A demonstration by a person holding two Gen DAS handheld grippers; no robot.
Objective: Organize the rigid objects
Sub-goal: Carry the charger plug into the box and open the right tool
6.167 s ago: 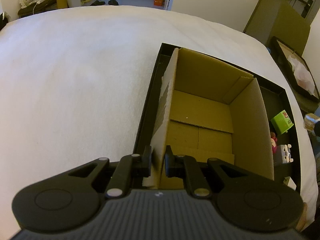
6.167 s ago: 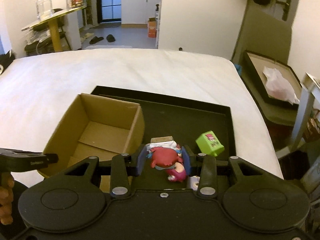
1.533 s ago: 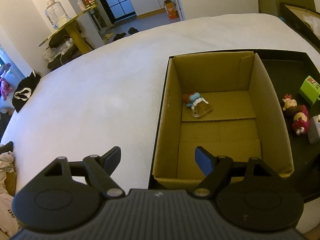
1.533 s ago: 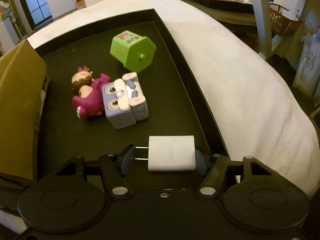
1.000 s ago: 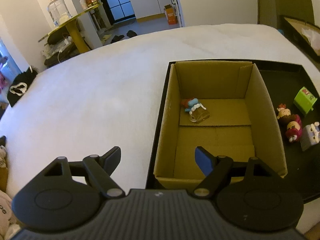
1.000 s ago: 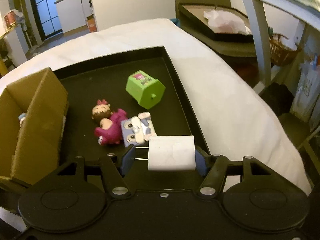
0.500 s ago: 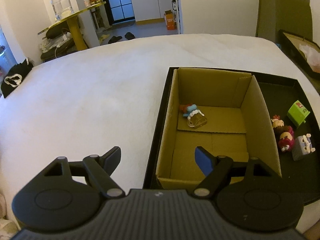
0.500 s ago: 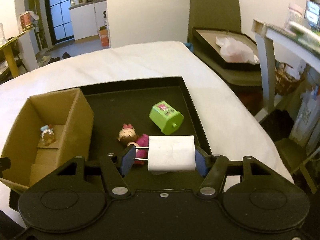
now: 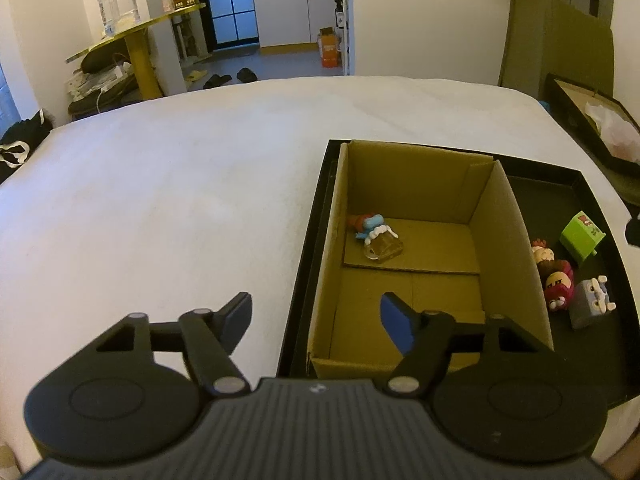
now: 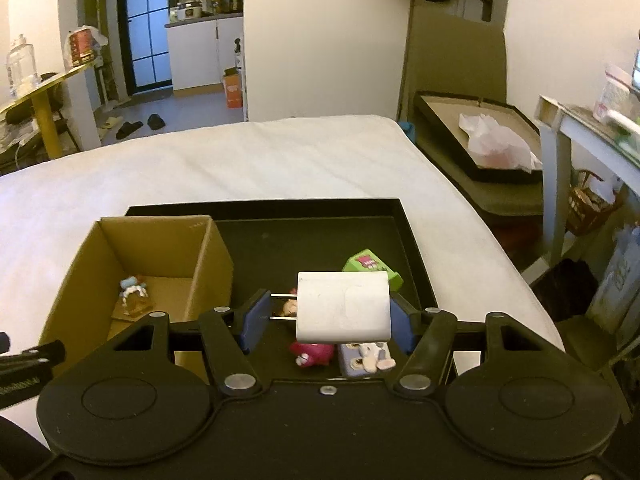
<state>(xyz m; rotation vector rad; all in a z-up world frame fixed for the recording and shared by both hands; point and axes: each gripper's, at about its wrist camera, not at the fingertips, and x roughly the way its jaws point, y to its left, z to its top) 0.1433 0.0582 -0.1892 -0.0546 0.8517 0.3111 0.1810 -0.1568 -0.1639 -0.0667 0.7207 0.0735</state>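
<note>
My right gripper (image 10: pixel 325 317) is shut on a white wall charger (image 10: pixel 343 307), held above the black tray (image 10: pixel 264 205) with its two prongs against the left pad. Below it on the tray lie a green cube toy (image 10: pixel 370 263), a pink doll figure (image 10: pixel 312 351) and a grey block toy (image 10: pixel 365 358). The open cardboard box (image 10: pixel 120 240) stands in the tray's left part and holds one small figure (image 9: pixel 376 236). My left gripper (image 9: pixel 316 316) hovers over the box's near left corner (image 9: pixel 316 354); its jaws are closing with nothing pressed between the pads. The toys (image 9: pixel 560 276) lie right of the box.
The tray rests on a white bed (image 9: pixel 160 200). Beyond the bed's right edge are a dark crate with a white bag (image 10: pixel 492 144), a white table leg (image 10: pixel 554 184) and a wicker basket (image 10: pixel 588 200). A yellow side table (image 9: pixel 136 36) stands at far left.
My right gripper has risen with the charger, so the box and the toys now sit lower and smaller in its view. The left jaws have narrowed a little over the box's near corner.
</note>
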